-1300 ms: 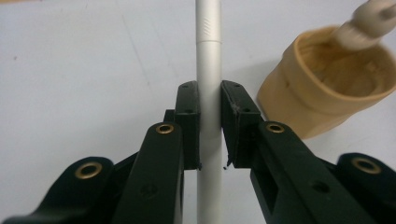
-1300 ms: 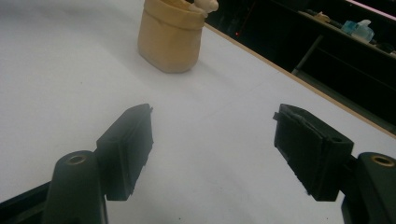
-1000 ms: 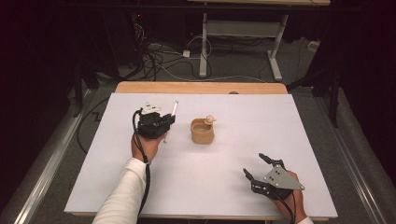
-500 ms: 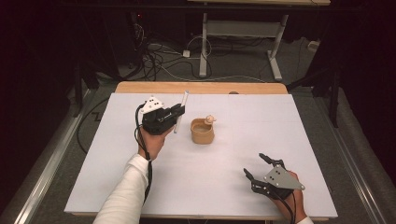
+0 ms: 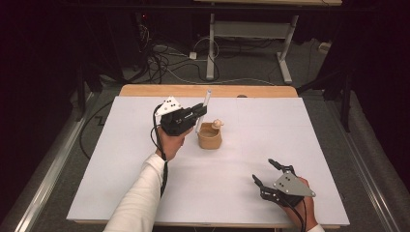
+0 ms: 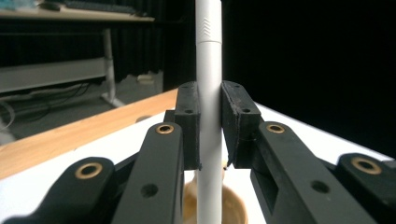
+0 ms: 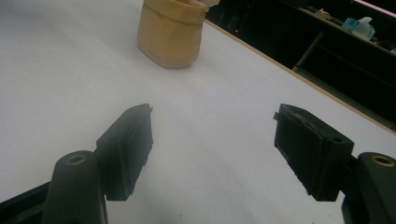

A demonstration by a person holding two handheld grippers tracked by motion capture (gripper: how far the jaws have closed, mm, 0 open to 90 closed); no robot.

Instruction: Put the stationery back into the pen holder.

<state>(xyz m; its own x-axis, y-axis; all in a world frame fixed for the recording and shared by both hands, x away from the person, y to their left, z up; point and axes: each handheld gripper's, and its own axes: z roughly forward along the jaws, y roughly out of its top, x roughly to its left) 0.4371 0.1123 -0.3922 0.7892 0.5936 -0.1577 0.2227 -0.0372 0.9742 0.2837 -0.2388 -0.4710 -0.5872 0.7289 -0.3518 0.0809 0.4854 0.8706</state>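
Note:
A tan cup stands near the middle of the white table; a small pale piece pokes up at its far rim. My left gripper is shut on a white pen that stands nearly upright, its lower end over the cup's left rim. In the left gripper view the pen runs between the two pads, with the cup below. My right gripper rests open at the front right, nothing between its jaws. The right gripper view looks toward the cup.
A wooden strip runs along the table's far edge. Beyond it lie cables and the legs of a desk on the floor. Bare white surface stretches on all sides of the cup.
My left gripper has carried the pen to the right, from well left of the cup to just over its left rim. The right gripper has stayed put.

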